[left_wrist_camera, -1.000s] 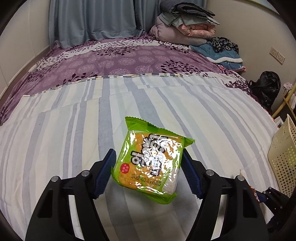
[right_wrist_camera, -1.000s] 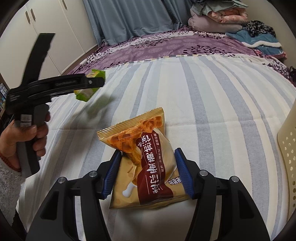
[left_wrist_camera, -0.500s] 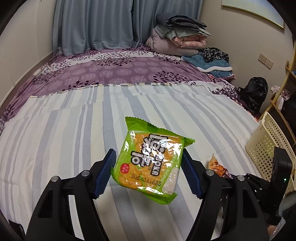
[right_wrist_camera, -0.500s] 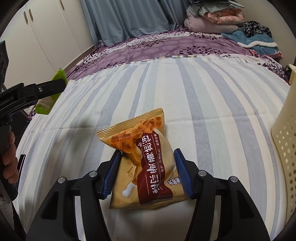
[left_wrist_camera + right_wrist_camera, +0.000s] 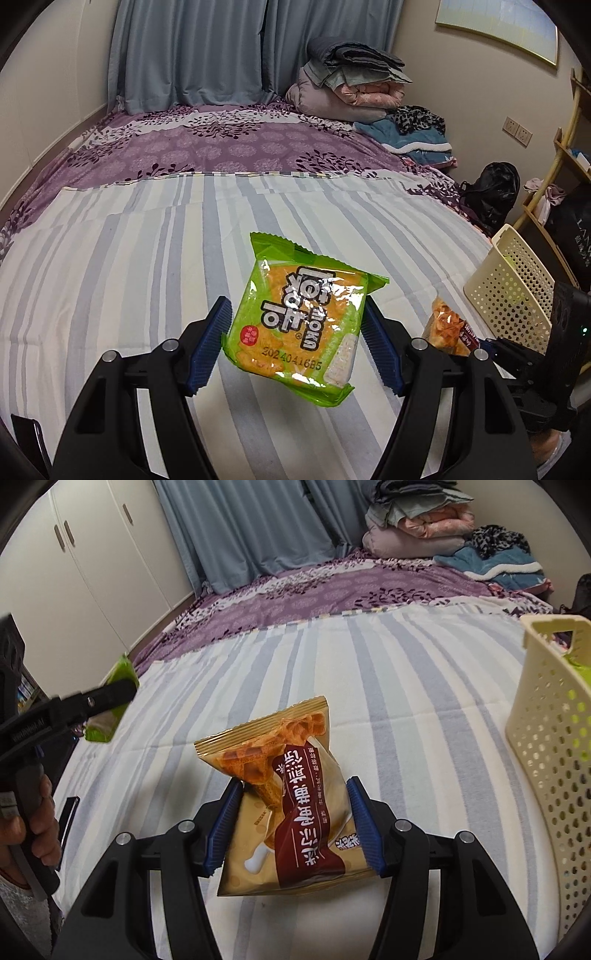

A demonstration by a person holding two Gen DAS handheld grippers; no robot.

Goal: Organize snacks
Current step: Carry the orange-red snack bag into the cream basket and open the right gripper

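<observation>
My left gripper point(image 5: 295, 343) is shut on a green snack packet point(image 5: 299, 325) and holds it above the striped bed sheet point(image 5: 147, 277). My right gripper point(image 5: 295, 823) is shut on a tan and brown snack packet point(image 5: 291, 805), also lifted off the sheet. A cream perforated basket point(image 5: 554, 738) stands at the right, with something green inside it. The basket point(image 5: 513, 288) also shows at the right of the left wrist view, with the tan packet point(image 5: 448, 326) in front of it. The left gripper and green packet point(image 5: 110, 705) show at the left of the right wrist view.
A purple floral cover point(image 5: 221, 147) lies on the far half of the bed, with folded quilts point(image 5: 351, 85) and clothes at the back right. A dark flat phone-like object point(image 5: 68, 812) lies at the bed's left edge. White wardrobe doors point(image 5: 74, 572) stand at the left; a wooden shelf point(image 5: 554, 192) at the right.
Both grippers have pulled back and turned right with their packets held. The basket has come further into both views, and the right gripper now shows beside the left.
</observation>
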